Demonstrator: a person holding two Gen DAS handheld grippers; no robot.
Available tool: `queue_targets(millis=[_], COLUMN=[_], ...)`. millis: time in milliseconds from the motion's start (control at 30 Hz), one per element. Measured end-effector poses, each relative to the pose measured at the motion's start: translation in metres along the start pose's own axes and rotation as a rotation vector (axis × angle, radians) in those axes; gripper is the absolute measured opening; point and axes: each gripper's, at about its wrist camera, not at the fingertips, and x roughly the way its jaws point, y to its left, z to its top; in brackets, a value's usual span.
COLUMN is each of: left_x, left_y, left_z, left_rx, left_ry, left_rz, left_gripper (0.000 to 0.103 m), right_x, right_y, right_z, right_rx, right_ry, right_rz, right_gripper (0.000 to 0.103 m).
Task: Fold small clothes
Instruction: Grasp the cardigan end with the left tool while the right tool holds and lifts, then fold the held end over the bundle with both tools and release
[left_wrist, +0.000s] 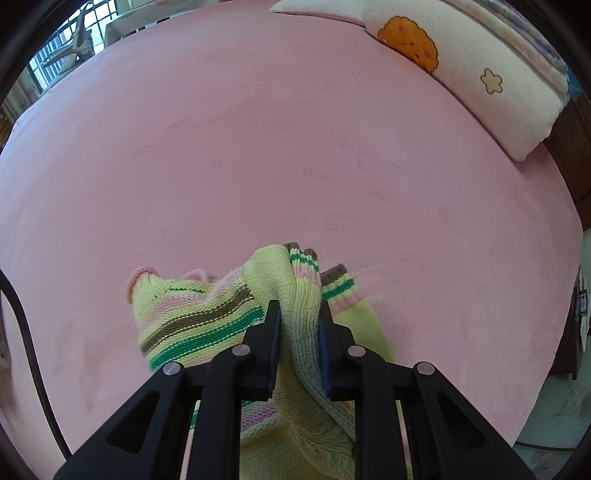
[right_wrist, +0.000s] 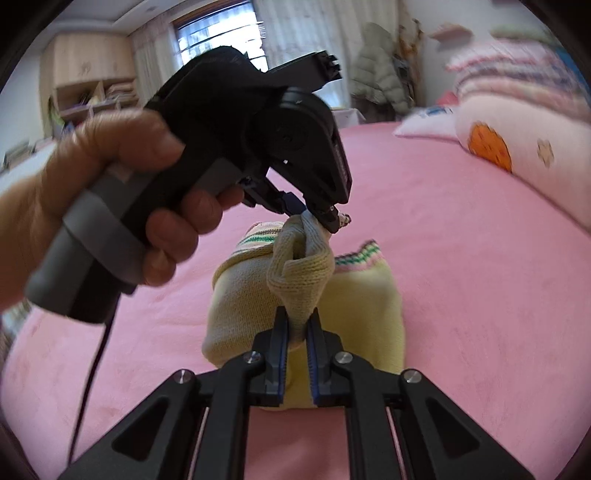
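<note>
A small pale yellow knitted sweater with green, pink and brown stripes lies on the pink bed. My right gripper is shut on a bunched fold of it. My left gripper is shut on a striped sleeve of the same sweater. In the right wrist view the left gripper, held by a hand, pinches the far end of the raised fold. The fold hangs between the two grippers above the sweater's body.
Pink bed cover spreads all around. A cream pillow with an orange cookie print lies at the far right, also in the right wrist view. A black cable hangs from the left gripper. Window and shelves stand behind.
</note>
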Motion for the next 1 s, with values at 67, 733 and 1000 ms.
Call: queue_targets(millis=[67, 733, 1000], left_x=[0.008, -0.003, -0.073], left_y=[-0.007, -0.058, -0.032], left_z=[0.001, -0.024, -0.046], left_rx=[0.005, 0.155, 0.099], left_ry=[0.008, -0.042, -0.119], left_rz=[0.004, -0.032, -0.061], left_gripper=[0.016, 0.065, 0.067], right_x=[0.001, 0.006, -0.012], right_y=[-0.012, -0.05, -0.053], right_z=[-0.002, -0.004, 0.005], right_rx=[0.039, 0.098, 0.029], right_ry=[0.009, 0.102, 0.097], right_rz=[0.008, -0.007, -0.045], right_gripper=[0.008, 0.023, 0.023])
